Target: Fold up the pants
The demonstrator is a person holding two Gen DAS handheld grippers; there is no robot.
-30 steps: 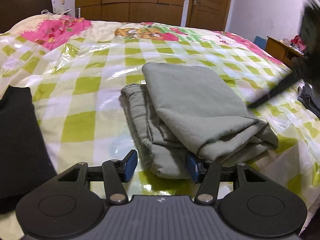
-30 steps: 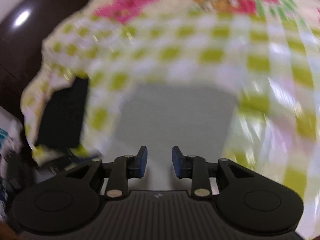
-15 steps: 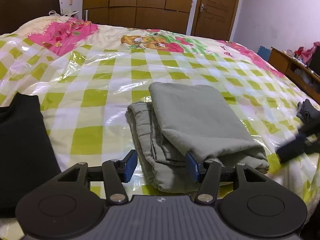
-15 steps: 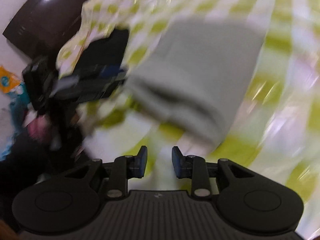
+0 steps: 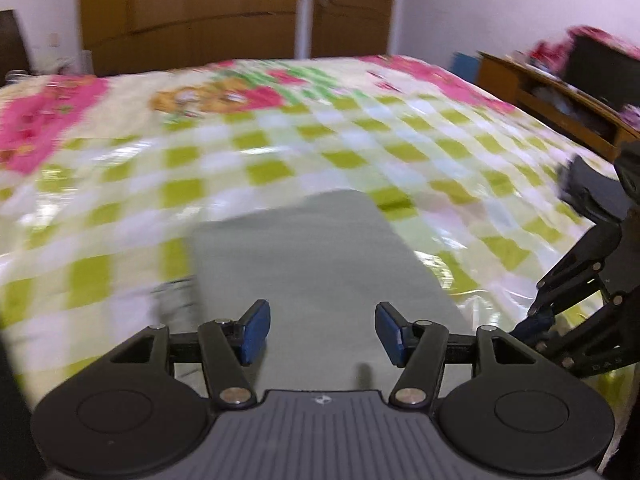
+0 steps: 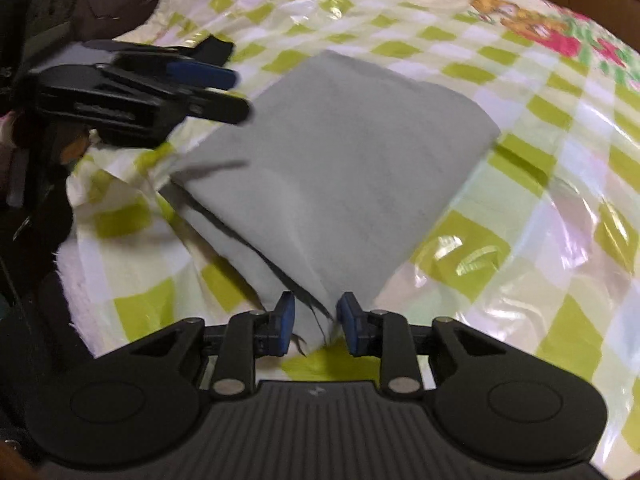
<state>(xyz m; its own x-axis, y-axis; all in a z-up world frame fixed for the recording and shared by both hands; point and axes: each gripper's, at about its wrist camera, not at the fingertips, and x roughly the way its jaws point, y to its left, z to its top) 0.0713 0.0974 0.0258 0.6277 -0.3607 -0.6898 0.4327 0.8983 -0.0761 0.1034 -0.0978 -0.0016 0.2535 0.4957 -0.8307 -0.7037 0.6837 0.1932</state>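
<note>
On the bed, over a checked green-and-white cover [image 5: 280, 152] under a glossy plastic sheet, the folded grey pants [image 5: 320, 264] are lying as a compact stack of layers. Left wrist view is blurred; the pants are filling the lower middle of that view, with their near edge running under the tool.

Left gripper [image 5: 320, 330]: its blue pads [image 5: 254, 330] are standing well apart, released, with grey cloth showing between and beyond them. Whether the pads are touching the cloth cannot be told. From the right wrist view, the left gripper [image 6: 224, 92] is hovering at the left edge of the pants [image 6: 340, 160], fingers pointing across the stack, nothing visibly clamped.

Right gripper [image 6: 314, 328]: pads are sitting apart with a moderate gap, released. The near corner of the pants, where the layered edges are coming together in a point, is reaching down into that gap. The pads are flanking the corner on both sides but are not pinching it closed. In the left wrist view the right gripper [image 5: 568, 304] is showing at the right edge, low beside the right side of the pants.

A black cloth [image 6: 216, 48] is lying behind the left gripper, far left of the cover. A wooden wardrobe [image 5: 192, 12] and a door [image 5: 352, 8] are standing behind the bed; a wooden desk [image 5: 552, 104] is standing at the right.
</note>
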